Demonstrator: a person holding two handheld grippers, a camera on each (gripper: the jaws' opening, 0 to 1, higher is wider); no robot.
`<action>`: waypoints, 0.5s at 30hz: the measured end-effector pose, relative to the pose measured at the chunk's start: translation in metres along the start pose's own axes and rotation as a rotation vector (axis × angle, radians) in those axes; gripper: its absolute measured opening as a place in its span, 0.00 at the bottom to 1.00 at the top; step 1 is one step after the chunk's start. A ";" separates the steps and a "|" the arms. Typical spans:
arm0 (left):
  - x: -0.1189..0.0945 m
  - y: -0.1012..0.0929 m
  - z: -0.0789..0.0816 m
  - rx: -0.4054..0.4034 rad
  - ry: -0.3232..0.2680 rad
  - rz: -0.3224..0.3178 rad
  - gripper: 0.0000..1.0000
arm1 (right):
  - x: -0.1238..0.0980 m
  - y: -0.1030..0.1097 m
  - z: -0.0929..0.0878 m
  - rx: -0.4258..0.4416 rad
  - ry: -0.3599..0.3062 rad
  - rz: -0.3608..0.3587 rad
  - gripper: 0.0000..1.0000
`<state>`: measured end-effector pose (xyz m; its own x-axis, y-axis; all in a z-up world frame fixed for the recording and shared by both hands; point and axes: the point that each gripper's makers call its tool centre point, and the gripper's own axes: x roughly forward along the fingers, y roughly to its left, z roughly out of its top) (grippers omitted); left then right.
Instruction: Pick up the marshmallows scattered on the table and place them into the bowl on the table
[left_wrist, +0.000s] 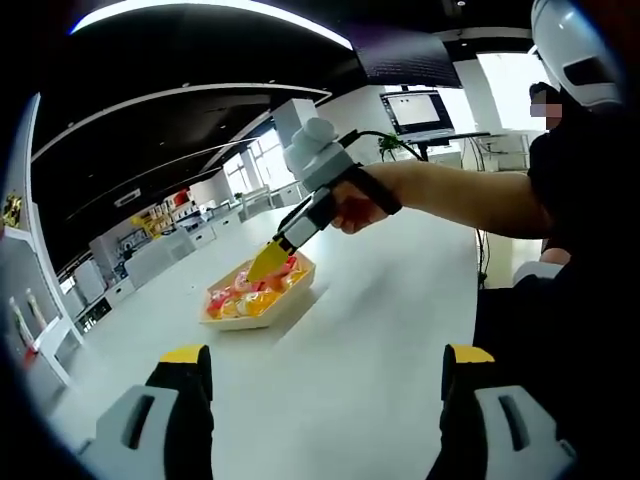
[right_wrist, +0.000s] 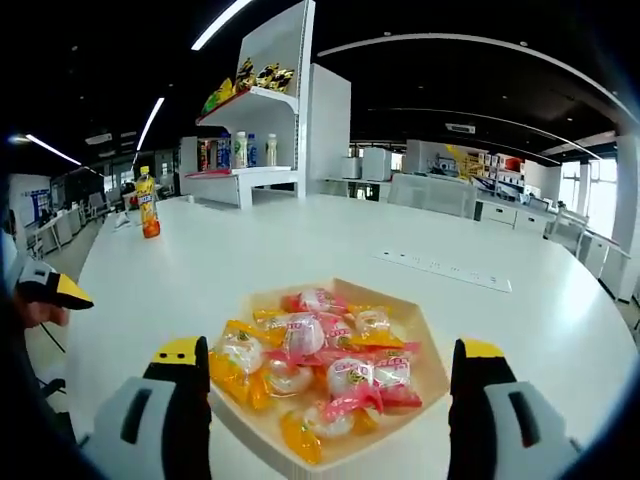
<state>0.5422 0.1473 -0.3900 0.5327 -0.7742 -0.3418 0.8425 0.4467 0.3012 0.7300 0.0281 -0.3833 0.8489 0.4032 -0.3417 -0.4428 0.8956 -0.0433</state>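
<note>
White curved tabletop, matte, wide; it carries everything relevant. Bare surface near the left tool in the left gripper view, no loose sweets visible there.

Shallow pale wooden bowl, angular rim, sits flat on the tabletop directly ahead of the right tool; in the left gripper view the same bowl lies well ahead, past mid-table. Judgement: its open, low wall suits dropping items in from above, which explains the right tool's position over it.

Right tool: yellow-tipped grey jaws spread wide, straddling the near rim of the bowl, nothing between them. Released. From the left gripper view the right tool points down, its yellow tip just above the bowl's contents, held by a hand.

Left tool: jaws apart, empty, hovering low over bare tabletop, well short of the bowl. Its yellow tip shows at the edge of the right gripper view.

Marshmallows: white pieces in clear, pink and orange-yellow wrappers, heaped inside the bowl. Judgement: task near its end or finished.

Orange drink bottle, upright, far off on the tabletop; not involved.
</note>
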 end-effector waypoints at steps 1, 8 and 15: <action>0.000 0.000 0.000 0.001 -0.001 -0.002 0.94 | 0.000 -0.001 0.001 0.001 0.000 0.000 0.97; 0.000 0.001 0.000 0.002 0.002 0.003 0.94 | -0.006 -0.001 0.000 -0.001 0.001 0.000 0.97; 0.000 0.001 -0.001 0.005 0.005 0.003 0.94 | -0.014 0.005 0.000 0.041 -0.007 0.031 0.97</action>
<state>0.5425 0.1482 -0.3902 0.5360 -0.7705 -0.3451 0.8402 0.4469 0.3071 0.7159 0.0272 -0.3783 0.8372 0.4319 -0.3355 -0.4565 0.8897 0.0061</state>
